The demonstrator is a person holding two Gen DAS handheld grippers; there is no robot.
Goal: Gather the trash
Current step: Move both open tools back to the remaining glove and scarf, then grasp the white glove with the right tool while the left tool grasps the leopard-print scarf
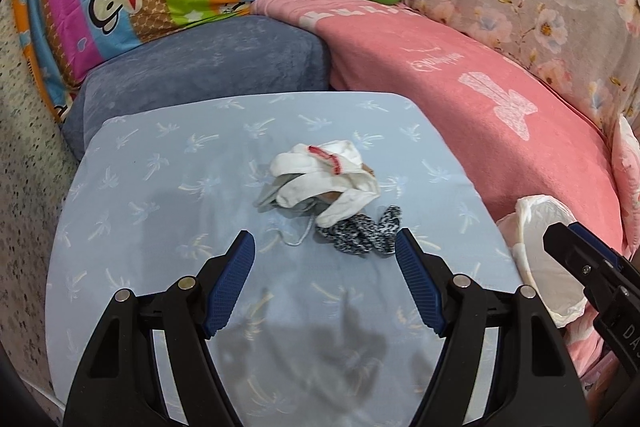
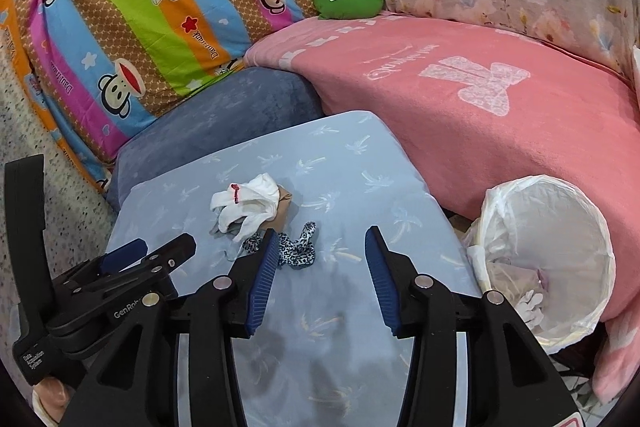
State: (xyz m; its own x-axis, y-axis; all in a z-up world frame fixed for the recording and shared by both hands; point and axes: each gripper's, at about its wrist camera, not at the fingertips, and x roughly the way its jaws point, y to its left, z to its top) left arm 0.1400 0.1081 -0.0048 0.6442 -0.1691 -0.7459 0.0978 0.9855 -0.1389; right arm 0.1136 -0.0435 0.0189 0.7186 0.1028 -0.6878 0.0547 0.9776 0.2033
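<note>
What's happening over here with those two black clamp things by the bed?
A person is collecting trash with two handheld grippers. The left gripper and right gripper both hover open and empty over a crumpled white cloth and leopard-print scrap on the pale blue pillow. The white-lined bin waits beside it.

Beyond the right gripper's (image 2: 320,259) left finger, the leopard-print fabric (image 2: 298,251) is partly hidden. To its right, the lined bin (image 2: 560,195) holds crumpled contents (image 2: 524,291) too indistinct to name. In the left wrist view the same bin is half covered by the right gripper. Under the white cloth (image 1: 320,171), a brown item (image 2: 285,205) shows only an edge.
</note>
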